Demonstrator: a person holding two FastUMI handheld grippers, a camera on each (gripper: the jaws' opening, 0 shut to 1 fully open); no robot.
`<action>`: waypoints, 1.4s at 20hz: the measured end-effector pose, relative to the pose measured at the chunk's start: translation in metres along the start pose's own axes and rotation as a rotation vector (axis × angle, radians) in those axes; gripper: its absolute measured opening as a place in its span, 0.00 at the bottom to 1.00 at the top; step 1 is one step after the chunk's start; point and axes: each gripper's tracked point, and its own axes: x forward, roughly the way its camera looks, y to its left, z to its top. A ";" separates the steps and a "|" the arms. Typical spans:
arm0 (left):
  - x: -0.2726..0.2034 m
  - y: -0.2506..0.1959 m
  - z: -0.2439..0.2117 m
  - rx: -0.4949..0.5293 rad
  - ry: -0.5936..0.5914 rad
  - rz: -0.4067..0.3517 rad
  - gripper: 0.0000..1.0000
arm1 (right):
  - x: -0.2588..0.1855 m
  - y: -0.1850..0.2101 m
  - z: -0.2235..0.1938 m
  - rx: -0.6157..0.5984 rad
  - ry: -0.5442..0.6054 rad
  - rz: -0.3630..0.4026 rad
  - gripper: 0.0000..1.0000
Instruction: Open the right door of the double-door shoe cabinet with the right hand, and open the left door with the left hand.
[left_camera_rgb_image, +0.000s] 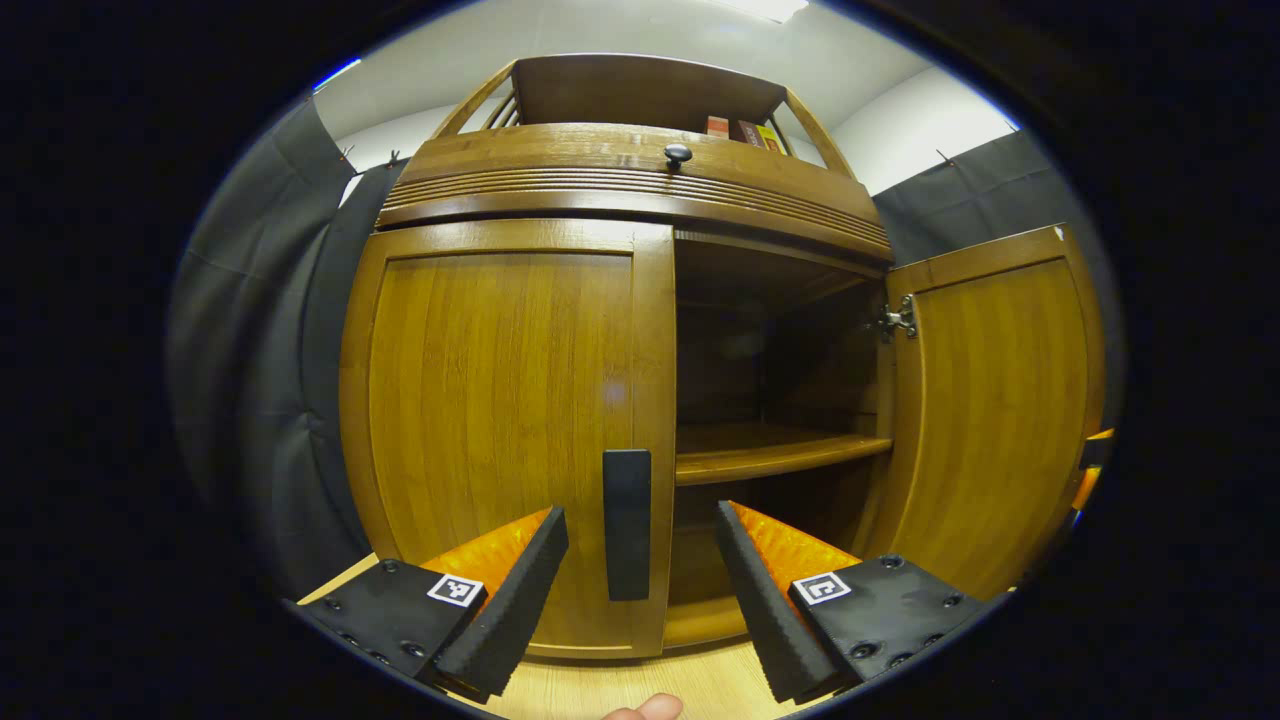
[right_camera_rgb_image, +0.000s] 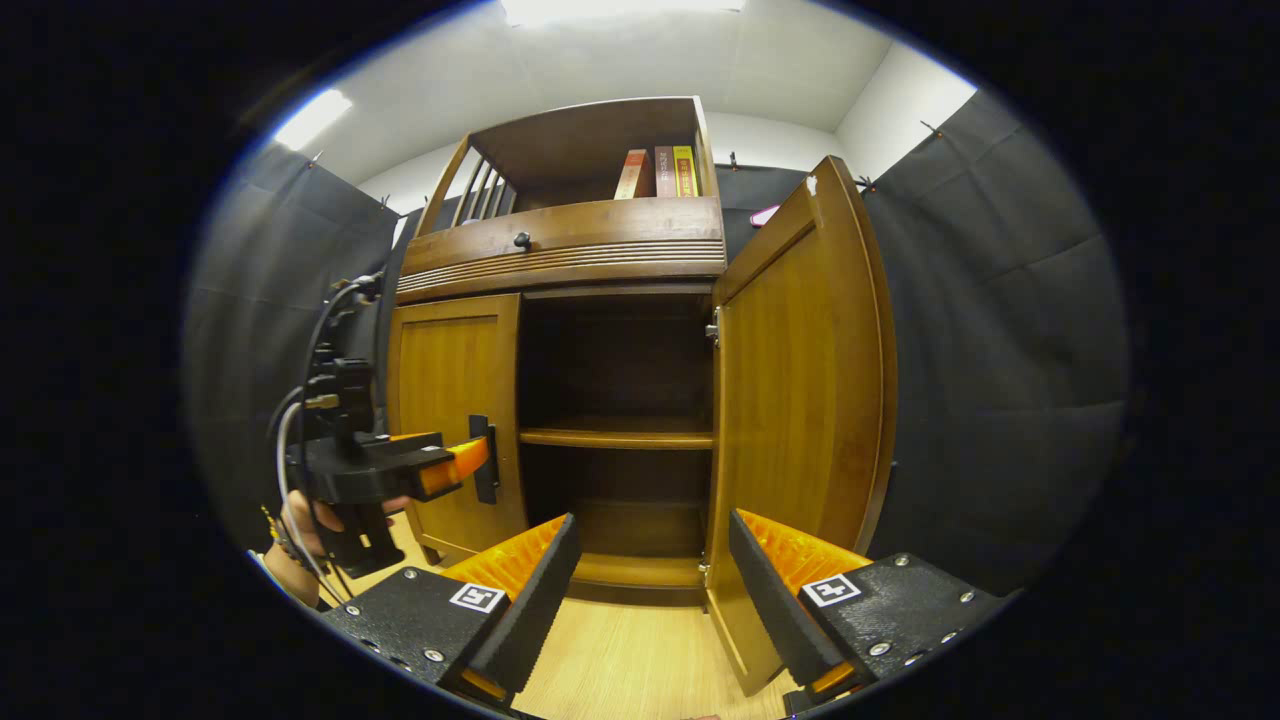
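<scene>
- Two doors are showing in the left gripper view: the left door is sitting closed, its dark handle standing upright along its inner edge, while the right door is standing swung open. The left gripper is hovering before the handle, fingers apart either side, touching nothing. Inside the shoe cabinet, a bare shelf is lying level.
- In the right gripper view, the right gripper is spreading wide, holding nothing, near the open right door. Books are standing upright in the top compartment. The left gripper is pointing at the handle.
</scene>
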 end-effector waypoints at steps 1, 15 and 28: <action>0.008 -0.001 -0.003 0.005 0.008 0.000 0.95 | -0.002 0.005 -0.002 0.001 0.004 0.021 0.92; 0.066 0.008 -0.029 -0.063 0.088 0.022 0.51 | -0.010 0.027 -0.022 -0.082 0.034 0.077 0.94; 0.024 0.009 -0.026 -0.078 0.108 -0.023 0.40 | -0.016 0.003 -0.018 -0.036 0.011 0.024 0.94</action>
